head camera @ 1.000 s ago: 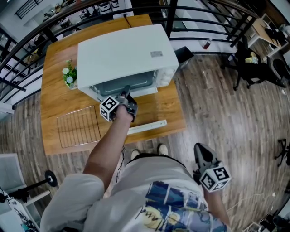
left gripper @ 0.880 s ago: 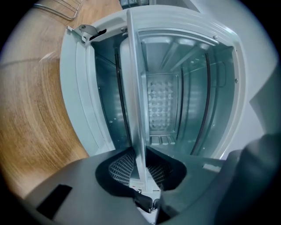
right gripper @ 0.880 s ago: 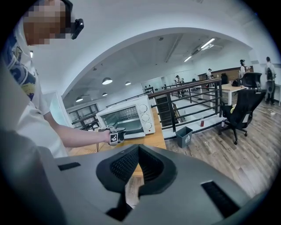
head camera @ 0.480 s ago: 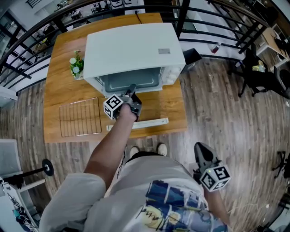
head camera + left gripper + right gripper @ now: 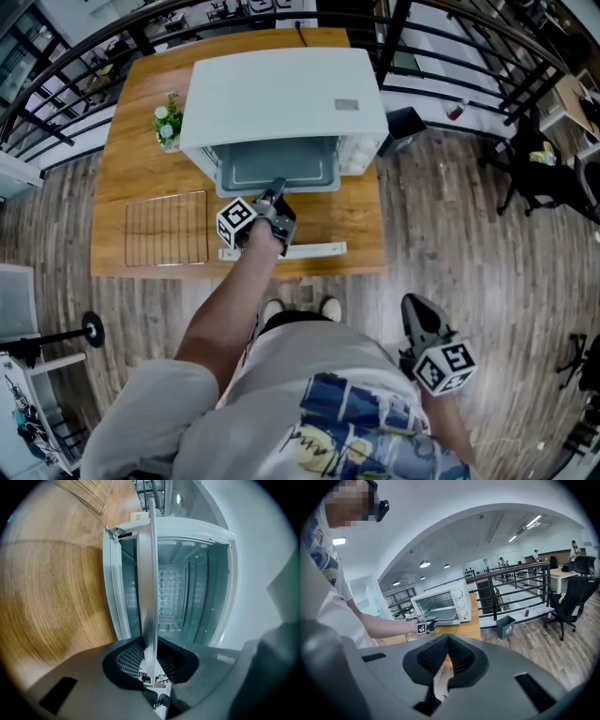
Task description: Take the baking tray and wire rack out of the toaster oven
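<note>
Here the left claw [image 5: 151,662] pinches the tray [image 5: 151,573] at the oven [image 5: 281,94] mouth; the right claw [image 5: 447,641], seemingly closed, holds nothing.

I have my left gripper [image 5: 277,189] with its fingers at the front lip of the grey baking tray [image 5: 281,169], which sticks partly out of the white toaster oven [image 5: 281,94] on the wooden table [image 5: 131,178]. The wire rack [image 5: 167,230] lies flat on the table to the left (apart from the oven). My right gripper [image 5: 413,309] hangs low by my side, over the floor [image 5: 469,244].

Plank floor [image 5: 450,234], black railing [image 5: 397,28]
</note>
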Motion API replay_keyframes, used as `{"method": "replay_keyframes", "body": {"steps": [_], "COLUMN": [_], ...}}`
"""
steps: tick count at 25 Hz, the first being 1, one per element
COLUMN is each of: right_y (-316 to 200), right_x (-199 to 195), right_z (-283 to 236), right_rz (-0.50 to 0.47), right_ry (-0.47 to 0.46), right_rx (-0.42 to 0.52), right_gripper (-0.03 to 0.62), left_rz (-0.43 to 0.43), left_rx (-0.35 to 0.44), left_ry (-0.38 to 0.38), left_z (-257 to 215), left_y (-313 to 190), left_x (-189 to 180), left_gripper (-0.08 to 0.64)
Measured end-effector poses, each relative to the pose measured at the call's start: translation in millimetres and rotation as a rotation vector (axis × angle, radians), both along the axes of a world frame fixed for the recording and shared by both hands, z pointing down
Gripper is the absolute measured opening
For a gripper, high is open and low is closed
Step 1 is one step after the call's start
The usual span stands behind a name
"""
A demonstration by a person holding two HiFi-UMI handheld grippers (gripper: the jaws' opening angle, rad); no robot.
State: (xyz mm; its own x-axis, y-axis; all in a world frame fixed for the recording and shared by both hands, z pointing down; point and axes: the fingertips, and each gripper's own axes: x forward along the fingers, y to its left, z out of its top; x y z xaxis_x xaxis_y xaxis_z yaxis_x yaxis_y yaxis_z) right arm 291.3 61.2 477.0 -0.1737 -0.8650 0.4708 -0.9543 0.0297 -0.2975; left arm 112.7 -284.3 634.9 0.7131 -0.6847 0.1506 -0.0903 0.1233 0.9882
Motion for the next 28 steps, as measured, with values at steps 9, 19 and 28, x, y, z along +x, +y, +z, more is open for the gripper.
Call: {"method": "replay_keyframes", "body": {"steps": [9,19,28], "right_y": [0.5,4.5,0.7], "right_x": [5.0,9.5,6.6], "right_z": [-0.5,5.2,4.8], "right_rz": [-0.064,-0.123,-0.186], "right_ry": [-0.009,-0.026,-0.037], "right_rx": [0.009,0.011,0.011], "right_gripper": [0.002,0.002,0.002], "left_rz": [-0.022,-0.037,-0.036], "left_rx": [-0.007,-0.024,-0.033], "left_ry": [0.003,0.021,0.045], "left_z": [-1.4,-4.8,-10.3], "left_y": [21.4,47.0,70.3], "left_x": [-5.2,-11.3,-17.0], "left_gripper": [0.075,0.074,0.074]}}
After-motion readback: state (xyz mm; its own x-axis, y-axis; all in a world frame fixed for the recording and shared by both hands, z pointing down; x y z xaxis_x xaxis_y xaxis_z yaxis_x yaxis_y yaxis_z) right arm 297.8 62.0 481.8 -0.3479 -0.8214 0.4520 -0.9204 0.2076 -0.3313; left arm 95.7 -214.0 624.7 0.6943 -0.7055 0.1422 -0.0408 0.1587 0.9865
